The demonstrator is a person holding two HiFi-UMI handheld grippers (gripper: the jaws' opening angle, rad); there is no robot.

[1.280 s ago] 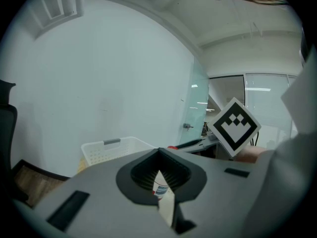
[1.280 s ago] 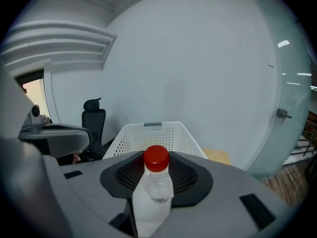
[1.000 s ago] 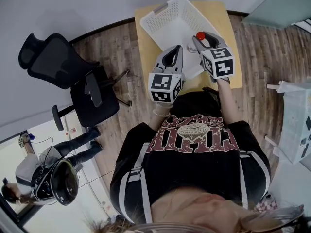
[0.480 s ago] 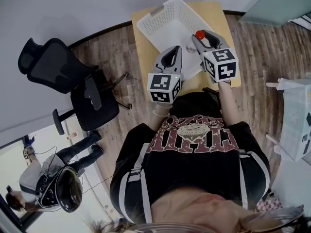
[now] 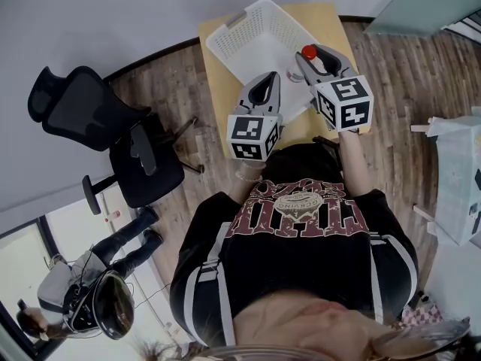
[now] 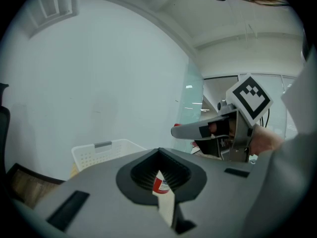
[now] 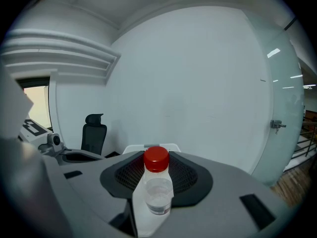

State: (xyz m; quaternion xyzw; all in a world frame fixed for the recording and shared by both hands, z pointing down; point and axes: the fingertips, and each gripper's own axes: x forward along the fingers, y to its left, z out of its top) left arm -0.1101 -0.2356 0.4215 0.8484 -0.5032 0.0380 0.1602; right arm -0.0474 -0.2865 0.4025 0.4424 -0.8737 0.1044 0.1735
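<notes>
Left gripper point(image 5: 266, 81): held in the air just above the near edge of the tabletop point(image 5: 352, 42), with its marker cube toward the person's chest. Its jaws are pressed together on a small white item with a red band point(image 6: 159, 183).
Small white item: thin and upright, with only its upper part showing out of the jaws. I cannot tell what it is. The low grip seems to keep its top end exposed.
Right gripper point(image 5: 314, 60): just beside the left one and slightly farther out, over the middle of the tabletop. Its jaws are clamped on a clear bottle point(image 7: 157, 192).
Clear bottle: upright and pinched round its body, so the red cap point(image 7: 156, 158) stands free above the jaws. It hangs in the air beside the basket's right side.
White basket point(image 5: 229, 45): perforated plastic, open at the top. It sits on the far left corner of the tabletop, turned at an angle.
Office chair point(image 5: 83, 115): black, on the wood floor, well apart to the left.
Second person point(image 5: 98, 292): stands behind, wearing headgear.
</notes>
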